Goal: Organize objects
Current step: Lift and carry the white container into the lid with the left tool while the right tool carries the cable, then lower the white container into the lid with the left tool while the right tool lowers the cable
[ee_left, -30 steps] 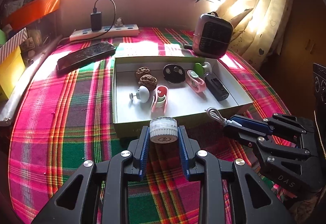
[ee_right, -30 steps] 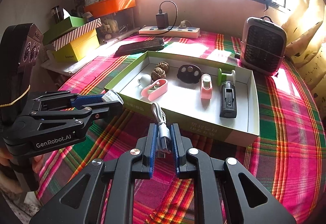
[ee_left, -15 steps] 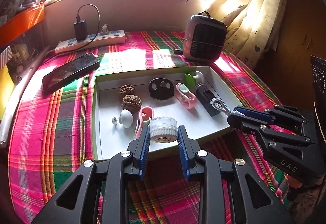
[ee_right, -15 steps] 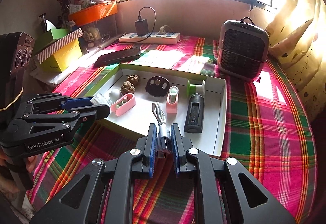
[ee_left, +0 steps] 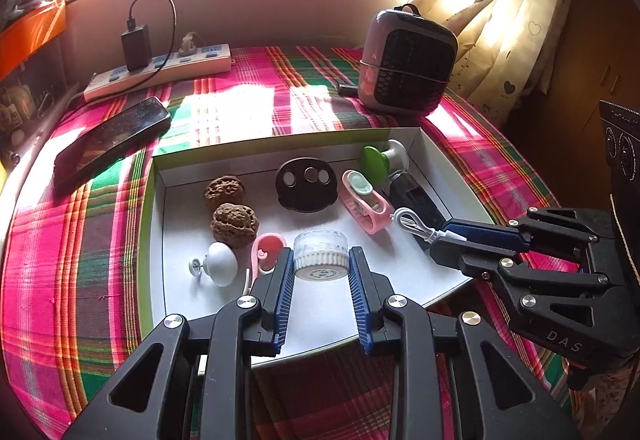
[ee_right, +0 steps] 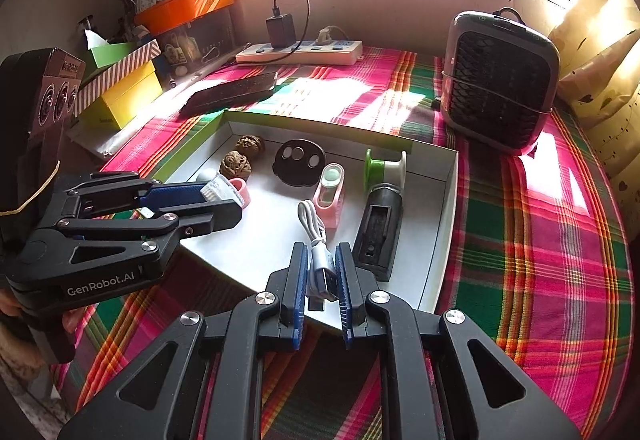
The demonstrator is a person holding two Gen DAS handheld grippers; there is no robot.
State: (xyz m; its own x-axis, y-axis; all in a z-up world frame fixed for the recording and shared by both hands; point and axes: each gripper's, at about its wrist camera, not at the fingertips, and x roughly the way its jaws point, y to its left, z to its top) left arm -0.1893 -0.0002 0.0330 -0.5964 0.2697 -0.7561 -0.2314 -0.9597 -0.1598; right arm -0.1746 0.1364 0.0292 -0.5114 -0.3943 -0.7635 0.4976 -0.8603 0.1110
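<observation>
My left gripper [ee_left: 320, 260] is shut on a small round white jar [ee_left: 321, 256] and holds it over the front of the shallow white tray [ee_left: 436, 156]. My right gripper [ee_right: 322, 260] is shut on a coiled white USB cable [ee_right: 316, 236] over the tray's front right part; it also shows in the left wrist view [ee_left: 456, 236]. In the tray lie two walnuts [ee_left: 230, 208], a black disc [ee_left: 306, 188], a pink clip [ee_left: 366, 204], a green-and-white spool [ee_left: 380, 158], a black oblong device [ee_right: 378, 232], a white knob [ee_left: 218, 268] and a pink ring-shaped clip [ee_left: 266, 252].
The tray sits on a pink and green plaid cloth [ee_left: 80, 240]. A phone [ee_left: 112, 140], a power strip with charger [ee_left: 160, 70] and a small heater [ee_left: 406, 64] stand behind it. Coloured boxes [ee_right: 124, 88] are stacked at the left, curtains [ee_left: 500, 20] at the right.
Both grippers have moved forward from the tray's front edge to above its inside, still holding the jar and the cable.
</observation>
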